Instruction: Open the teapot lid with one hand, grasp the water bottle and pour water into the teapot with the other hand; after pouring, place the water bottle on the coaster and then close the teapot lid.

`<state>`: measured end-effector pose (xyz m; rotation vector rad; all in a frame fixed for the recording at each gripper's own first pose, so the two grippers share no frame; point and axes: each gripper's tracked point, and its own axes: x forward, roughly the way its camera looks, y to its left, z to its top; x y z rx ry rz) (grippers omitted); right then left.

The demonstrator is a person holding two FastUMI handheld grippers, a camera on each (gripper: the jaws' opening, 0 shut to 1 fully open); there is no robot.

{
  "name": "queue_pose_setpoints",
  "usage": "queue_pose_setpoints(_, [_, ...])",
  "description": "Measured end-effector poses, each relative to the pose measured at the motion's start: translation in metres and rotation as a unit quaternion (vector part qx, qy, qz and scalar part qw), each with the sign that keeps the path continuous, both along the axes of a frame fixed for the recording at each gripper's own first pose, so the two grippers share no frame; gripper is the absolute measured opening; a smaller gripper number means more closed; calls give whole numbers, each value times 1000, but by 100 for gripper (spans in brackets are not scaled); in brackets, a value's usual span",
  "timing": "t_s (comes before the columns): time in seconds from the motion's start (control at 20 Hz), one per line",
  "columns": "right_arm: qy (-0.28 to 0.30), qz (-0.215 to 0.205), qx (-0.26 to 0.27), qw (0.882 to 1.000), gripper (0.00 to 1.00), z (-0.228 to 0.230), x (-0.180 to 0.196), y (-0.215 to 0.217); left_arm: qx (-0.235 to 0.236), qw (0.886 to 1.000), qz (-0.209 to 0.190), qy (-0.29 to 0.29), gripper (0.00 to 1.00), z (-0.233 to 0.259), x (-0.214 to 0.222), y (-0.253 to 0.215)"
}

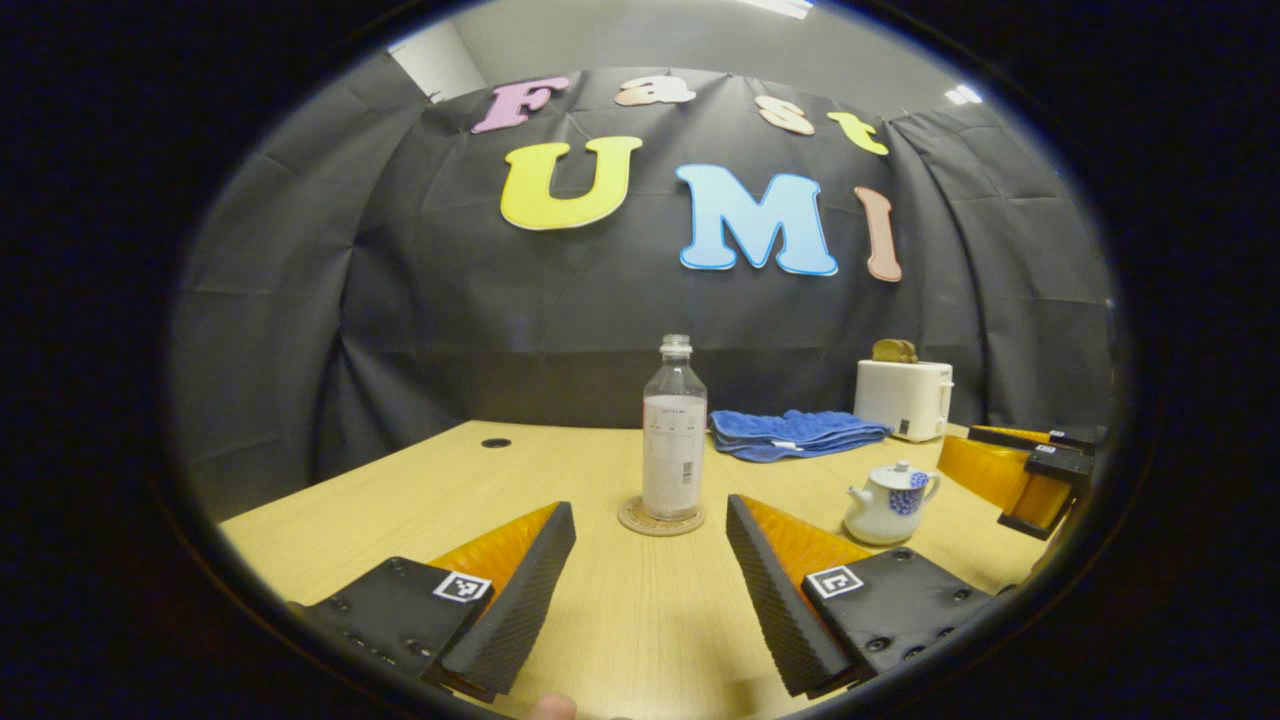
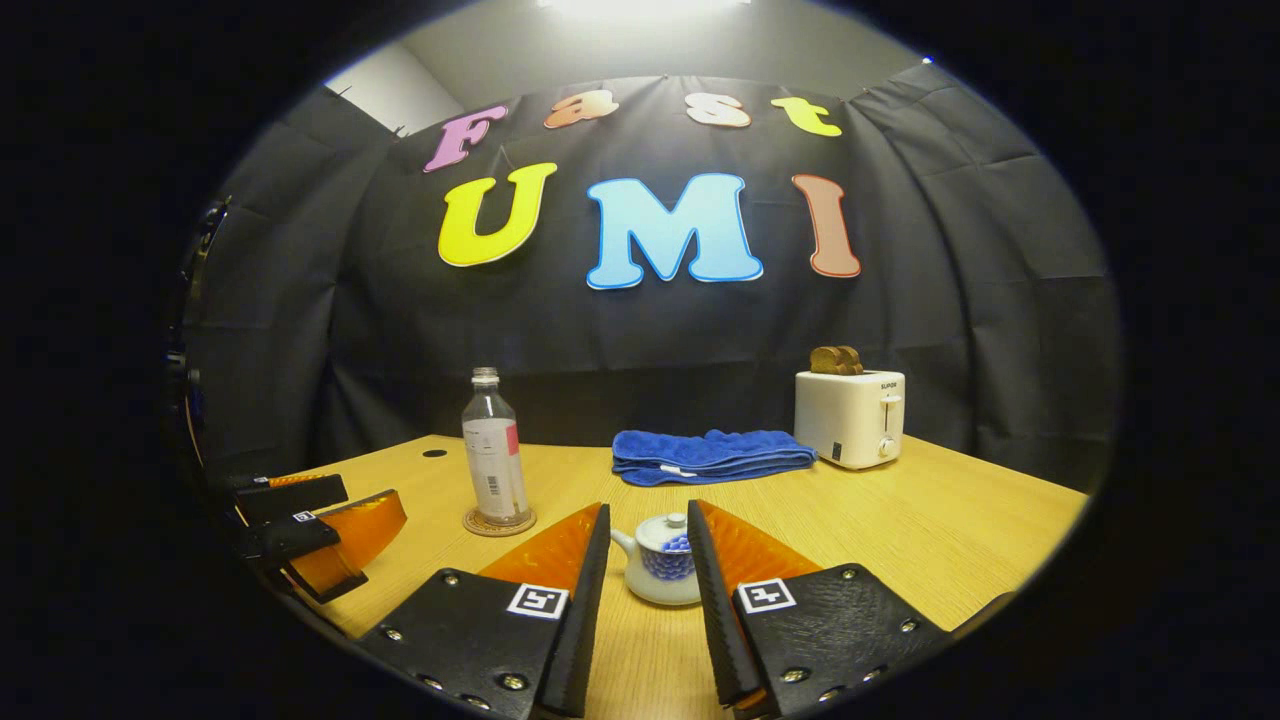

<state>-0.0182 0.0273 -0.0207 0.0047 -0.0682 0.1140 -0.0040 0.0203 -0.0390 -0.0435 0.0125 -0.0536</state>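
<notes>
A clear water bottle (image 1: pixel 674 440) with a white label stands upright on a round coaster (image 1: pixel 660 520) at the table's middle. My left gripper (image 1: pixel 650 508) is open, short of the bottle, fingers either side of its line. A small white teapot (image 1: pixel 890 502) with blue flowers sits to the right, lid on. In the right gripper view the teapot (image 2: pixel 662 568) lies just ahead between the fingers of my open right gripper (image 2: pixel 648 508), untouched. The bottle (image 2: pixel 495 455) and coaster (image 2: pixel 498 522) stand to its left, with the left gripper (image 2: pixel 310 530) beyond them.
A folded blue towel (image 2: pixel 710 455) lies at the back of the wooden table (image 2: pixel 930 520). A white toaster (image 2: pixel 850 417) holding bread stands at the back right. A cable hole (image 1: pixel 495 442) is at the far left. The right gripper (image 1: pixel 1040 470) shows at the right edge.
</notes>
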Motion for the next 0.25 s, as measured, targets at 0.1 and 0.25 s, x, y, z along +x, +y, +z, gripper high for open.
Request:
queue_pose_setpoints(0.1, [-3, -2, -2, 1000, 47, -2, -5, 3, -1, 1000, 2, -5, 100, 2, -8, -2])
queue_pose_setpoints(0.25, [-1, 2, 5, 1000, 47, -8, -9, 9, -3, 1000, 2, -8, 100, 2, -17, -7])
